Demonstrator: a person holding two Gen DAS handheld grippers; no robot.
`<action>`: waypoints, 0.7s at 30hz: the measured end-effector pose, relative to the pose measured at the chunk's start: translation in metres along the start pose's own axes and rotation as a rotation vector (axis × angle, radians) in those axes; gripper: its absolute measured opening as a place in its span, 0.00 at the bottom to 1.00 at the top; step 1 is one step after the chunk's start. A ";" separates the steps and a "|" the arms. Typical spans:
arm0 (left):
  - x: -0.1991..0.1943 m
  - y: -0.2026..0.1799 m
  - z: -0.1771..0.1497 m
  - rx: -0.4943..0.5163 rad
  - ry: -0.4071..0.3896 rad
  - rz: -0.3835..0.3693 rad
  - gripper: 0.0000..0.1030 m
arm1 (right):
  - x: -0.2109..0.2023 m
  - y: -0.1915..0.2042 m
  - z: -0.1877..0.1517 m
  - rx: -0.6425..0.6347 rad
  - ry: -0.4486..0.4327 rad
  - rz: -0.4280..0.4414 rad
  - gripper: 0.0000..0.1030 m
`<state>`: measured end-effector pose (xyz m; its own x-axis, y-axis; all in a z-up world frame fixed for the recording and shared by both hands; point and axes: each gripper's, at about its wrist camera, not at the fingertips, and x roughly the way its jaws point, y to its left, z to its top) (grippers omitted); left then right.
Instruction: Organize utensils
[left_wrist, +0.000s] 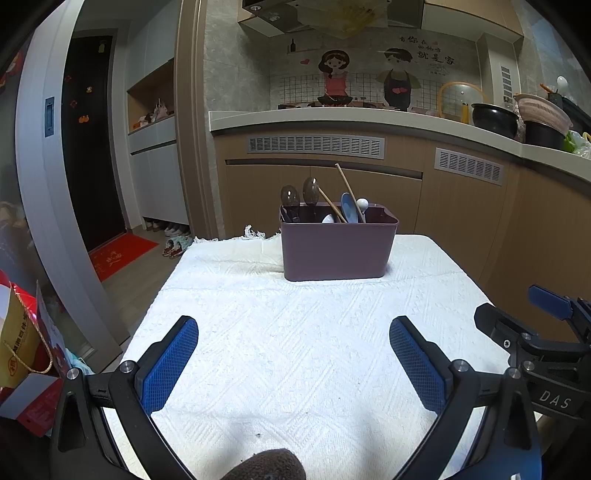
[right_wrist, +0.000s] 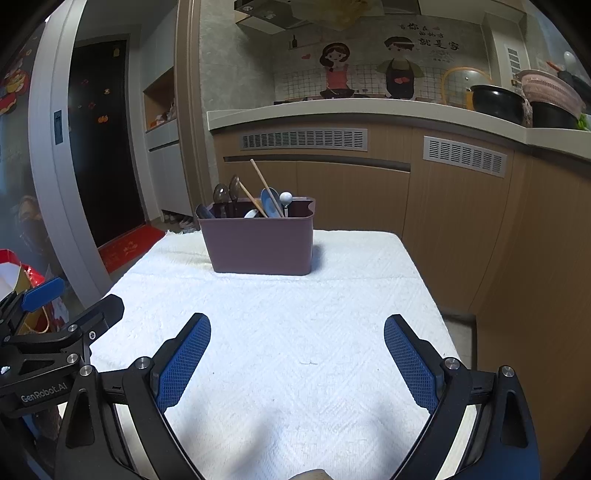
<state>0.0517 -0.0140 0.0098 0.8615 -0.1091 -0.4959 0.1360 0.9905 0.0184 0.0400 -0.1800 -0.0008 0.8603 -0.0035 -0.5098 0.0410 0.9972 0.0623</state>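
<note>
The purple bin (left_wrist: 338, 247) holds spoons (left_wrist: 310, 191), chopsticks (left_wrist: 345, 188) (leaning) and a blue ladle (left_wrist: 349, 207); left gripper (left_wrist: 293, 363) and right gripper (right_wrist: 297, 363) are spread, empty.

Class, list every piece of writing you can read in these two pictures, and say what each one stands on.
"DAS": on the right gripper's black body.
"GenRobot.AI": on the left gripper's black body.
Chinese characters on the wall sticker: too blurred to read surely.
Chinese characters on the yellow paper bag: partly cut off, not readable.
</note>
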 end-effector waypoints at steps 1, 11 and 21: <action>0.000 0.001 0.000 0.000 0.000 0.000 1.00 | 0.000 0.000 0.000 0.000 0.000 -0.001 0.92; 0.000 0.000 0.000 0.001 0.000 -0.005 1.00 | 0.000 0.000 0.000 -0.001 0.000 -0.001 0.92; -0.001 0.000 0.000 0.006 0.000 -0.006 1.00 | 0.000 -0.001 -0.001 0.002 -0.002 -0.003 0.92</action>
<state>0.0508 -0.0140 0.0108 0.8609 -0.1152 -0.4956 0.1443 0.9893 0.0207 0.0395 -0.1805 -0.0014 0.8612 -0.0065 -0.5082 0.0443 0.9971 0.0624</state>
